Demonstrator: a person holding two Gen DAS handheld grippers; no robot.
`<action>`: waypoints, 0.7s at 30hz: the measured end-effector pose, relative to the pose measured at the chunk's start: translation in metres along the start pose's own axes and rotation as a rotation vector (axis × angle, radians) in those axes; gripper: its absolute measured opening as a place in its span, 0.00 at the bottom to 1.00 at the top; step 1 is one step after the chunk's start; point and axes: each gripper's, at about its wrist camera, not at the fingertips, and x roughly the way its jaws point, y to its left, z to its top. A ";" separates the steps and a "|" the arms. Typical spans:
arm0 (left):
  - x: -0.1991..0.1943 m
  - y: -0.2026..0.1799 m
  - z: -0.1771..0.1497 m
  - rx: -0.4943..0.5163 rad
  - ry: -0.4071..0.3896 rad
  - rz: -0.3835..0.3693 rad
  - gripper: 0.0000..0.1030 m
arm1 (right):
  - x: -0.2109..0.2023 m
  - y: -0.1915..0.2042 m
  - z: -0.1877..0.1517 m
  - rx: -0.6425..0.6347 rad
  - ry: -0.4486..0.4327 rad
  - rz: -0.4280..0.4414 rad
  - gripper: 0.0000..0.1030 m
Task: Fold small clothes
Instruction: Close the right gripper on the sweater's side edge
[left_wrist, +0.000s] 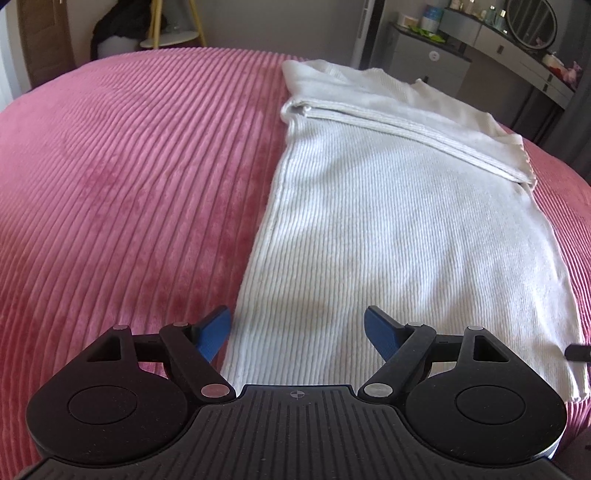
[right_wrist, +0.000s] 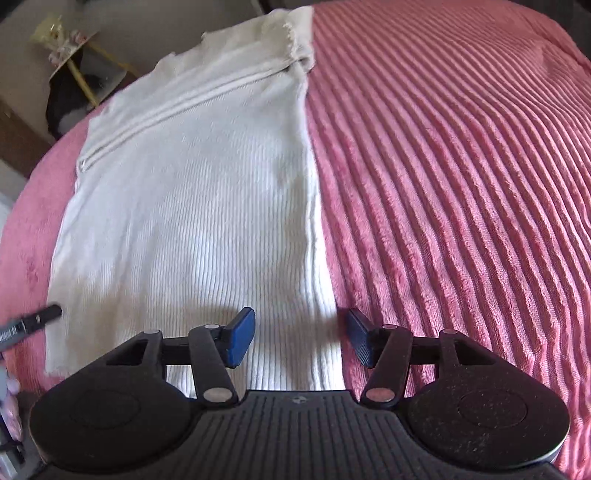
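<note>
In the left wrist view the left gripper (left_wrist: 297, 338), pads spread and gripping nothing, hovers at the near hem of the white ribbed garment (left_wrist: 399, 229) stretching toward 1 o'clock on the pink bedspread (left_wrist: 129, 177), while in the right wrist view the right gripper (right_wrist: 301, 341), likewise spread and empty, straddles the garment's right edge, cloth running toward 11 o'clock.

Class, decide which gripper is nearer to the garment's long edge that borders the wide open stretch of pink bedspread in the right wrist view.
Right. The right gripper straddles that edge of the white garment; the left gripper sits at the opposite long edge.
</note>
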 end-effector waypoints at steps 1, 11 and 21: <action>-0.001 0.001 0.000 -0.006 0.000 -0.003 0.82 | 0.000 0.001 -0.001 -0.011 0.009 0.004 0.53; 0.003 -0.002 0.000 0.005 0.006 0.000 0.82 | -0.002 -0.005 0.000 0.003 0.038 0.101 0.27; -0.005 0.009 0.010 -0.042 -0.006 -0.048 0.82 | -0.004 0.004 0.007 -0.029 0.007 0.237 0.08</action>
